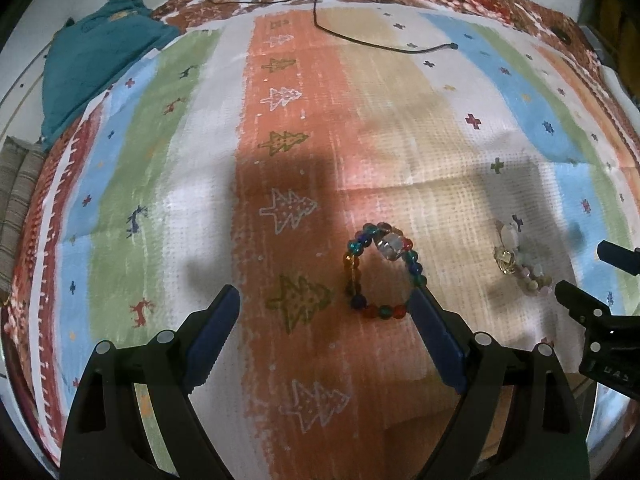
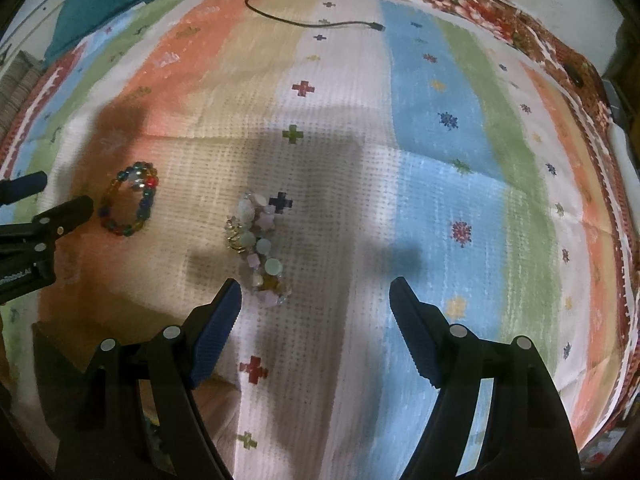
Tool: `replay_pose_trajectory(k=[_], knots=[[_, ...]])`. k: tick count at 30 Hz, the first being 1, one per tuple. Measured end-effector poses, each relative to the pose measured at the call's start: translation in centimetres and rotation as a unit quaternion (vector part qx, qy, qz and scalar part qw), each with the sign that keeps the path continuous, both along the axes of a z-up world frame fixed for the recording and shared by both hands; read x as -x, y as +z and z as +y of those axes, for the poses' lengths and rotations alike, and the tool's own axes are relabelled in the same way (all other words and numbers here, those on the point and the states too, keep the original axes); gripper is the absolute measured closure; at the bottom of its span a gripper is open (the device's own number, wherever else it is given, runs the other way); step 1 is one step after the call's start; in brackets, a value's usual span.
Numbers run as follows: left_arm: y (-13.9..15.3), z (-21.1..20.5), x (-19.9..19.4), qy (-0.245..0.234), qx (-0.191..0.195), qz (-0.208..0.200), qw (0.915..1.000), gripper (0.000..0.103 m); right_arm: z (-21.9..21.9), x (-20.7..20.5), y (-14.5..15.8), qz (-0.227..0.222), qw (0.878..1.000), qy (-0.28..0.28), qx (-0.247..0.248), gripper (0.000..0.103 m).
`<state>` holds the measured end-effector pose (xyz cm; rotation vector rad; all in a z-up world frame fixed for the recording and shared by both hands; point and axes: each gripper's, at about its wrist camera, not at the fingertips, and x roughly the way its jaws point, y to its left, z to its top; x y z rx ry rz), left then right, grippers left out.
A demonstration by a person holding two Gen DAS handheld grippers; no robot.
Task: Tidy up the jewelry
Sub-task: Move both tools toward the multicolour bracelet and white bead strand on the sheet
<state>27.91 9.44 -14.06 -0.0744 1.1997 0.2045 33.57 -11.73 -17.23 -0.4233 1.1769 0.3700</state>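
Left gripper [image 1: 326, 304] gaped wide and empty, its right finger touching the multicoloured bead bracelet [image 1: 382, 272] on the striped cloth [image 1: 160, 140], right gripper [image 2: 316, 296] likewise wide open, empty, pastel bracelet [image 2: 258, 248] just right of the multicoloured one.

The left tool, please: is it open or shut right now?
Open: the left tool has its fingers spread wide, empty, with the colourful bead bracelet lying on the cloth beside one tip.
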Motion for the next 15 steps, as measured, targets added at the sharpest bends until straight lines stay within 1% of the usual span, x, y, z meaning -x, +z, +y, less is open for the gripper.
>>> replay_pose_trajectory(k=[7,15], knots=[[-1.3,0.2,-1.0,-0.002,-0.006,0.014,0.9999,0.018,0.1,-0.9,-1.4,0.007,1.000,-0.001,0.021,0.026],[-2.8,0.5,-1.8,-0.008,-0.007,0.028,0.9996,0.019,0.5,-1.7,-2.2,0.003,0.999,0.004,0.033,0.026]])
